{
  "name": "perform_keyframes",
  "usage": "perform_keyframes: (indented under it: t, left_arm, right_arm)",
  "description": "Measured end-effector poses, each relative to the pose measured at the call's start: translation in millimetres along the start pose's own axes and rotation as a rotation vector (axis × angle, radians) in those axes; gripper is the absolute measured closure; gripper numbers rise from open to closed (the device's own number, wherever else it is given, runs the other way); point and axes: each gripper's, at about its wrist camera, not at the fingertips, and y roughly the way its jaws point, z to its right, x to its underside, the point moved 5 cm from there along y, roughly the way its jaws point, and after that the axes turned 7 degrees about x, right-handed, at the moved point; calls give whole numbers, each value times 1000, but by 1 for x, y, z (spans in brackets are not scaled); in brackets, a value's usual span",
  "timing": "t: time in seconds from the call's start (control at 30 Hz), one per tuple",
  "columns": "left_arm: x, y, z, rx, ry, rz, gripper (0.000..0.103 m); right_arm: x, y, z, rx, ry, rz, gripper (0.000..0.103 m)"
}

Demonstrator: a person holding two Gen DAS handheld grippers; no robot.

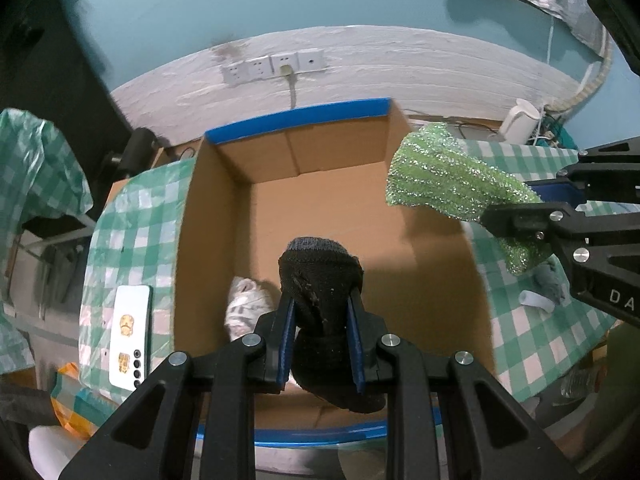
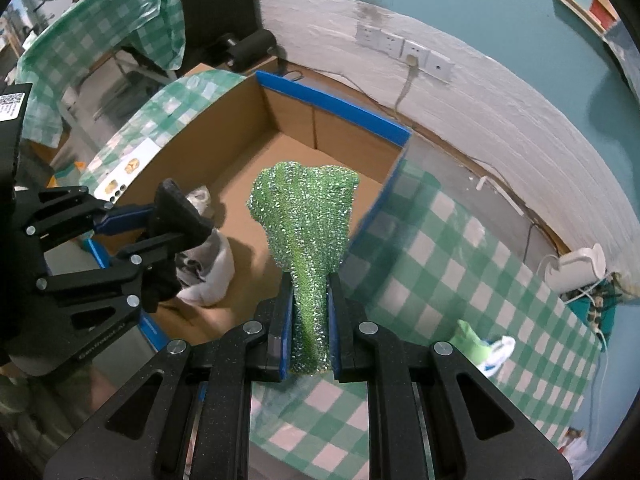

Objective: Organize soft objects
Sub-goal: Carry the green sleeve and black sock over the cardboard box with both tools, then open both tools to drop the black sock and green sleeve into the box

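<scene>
**Two soft items held over cardboard box**

A black knitted sock (image 1: 320, 280) is pinched between the blue-padded fingers of the left gripper (image 1: 322, 312), held above the open brown cardboard box w/ blue-taped rim (image 1: 298, 118). Part of the sock hangs below the fingers. On the box floor, near the front-left corner, a white-and-grey bundled sock (image 1: 244, 304) is seen lying.

A sparkly green knitted cloth (image 2: 306, 224) is clamped in the right gripper (image 2: 310, 308), its wide end fanned out fwd over the box's right wall; in the left wrist view it is seen at approx. the box's far-right corner.

The box sits on a table covered w/ green-and-white checked plastic cloth (image 2: 440, 264). On the cloth right of the box, a small green item (image 2: 470, 338) and a white-blue item (image 2: 500, 354) are seen; exact type can't be told. A white phone w/ gold stickers (image 1: 130, 334) lies left of the box. White wall sockets (image 1: 274, 65) are mounted behind.
</scene>
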Motion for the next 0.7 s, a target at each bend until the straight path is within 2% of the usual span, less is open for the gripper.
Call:
perform_keyframes:
  t: [0.33, 0.6, 0.7]
  left_arm:
    - [3, 7, -19, -15, -45, -21, 79]
    - [4, 12, -24, -25, -55, -34, 79]
    - [4, 14, -26, -36, -64, -37, 74]
  right_arm:
    - [-7, 27, -15, -19, -13, -44, 90]
    - [-10, 31, -20, -27, -22, -43, 90]
    - [-10, 31, -20, -35, -25, -36, 89]
